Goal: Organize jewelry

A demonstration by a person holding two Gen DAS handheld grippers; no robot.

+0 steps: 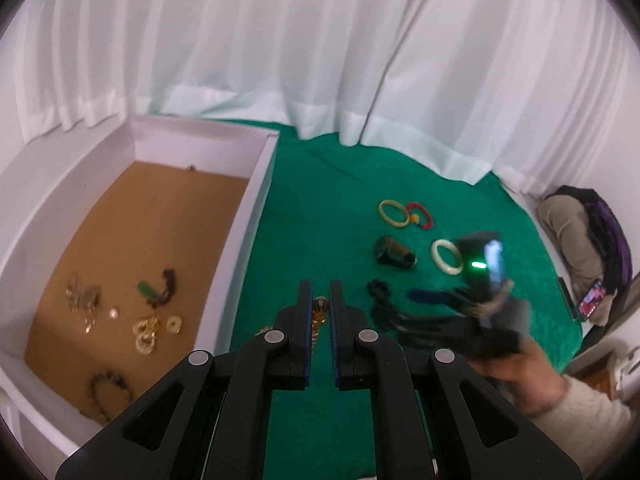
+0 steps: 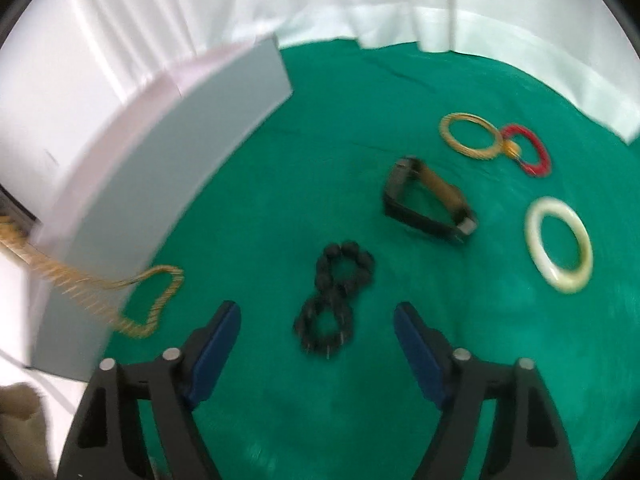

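Note:
My left gripper (image 1: 320,300) is shut on a gold chain necklace (image 1: 319,312) and holds it beside the white box (image 1: 256,184). In the right wrist view the chain (image 2: 152,304) hangs down the box wall (image 2: 168,168) onto the green cloth. My right gripper (image 2: 316,316) is open and empty just above a black bead bracelet (image 2: 336,296). It shows blurred in the left wrist view (image 1: 432,300). A black and tan watch (image 2: 428,204), a white bangle (image 2: 560,240), a gold bangle (image 2: 470,136) and a red bracelet (image 2: 528,152) lie beyond.
The box has a brown floor (image 1: 140,240) with several pieces of jewelry (image 1: 152,320) in it. White curtains (image 1: 320,40) hang behind the green cloth (image 1: 332,200). A bag (image 1: 584,232) and a phone (image 1: 592,300) lie at the far right.

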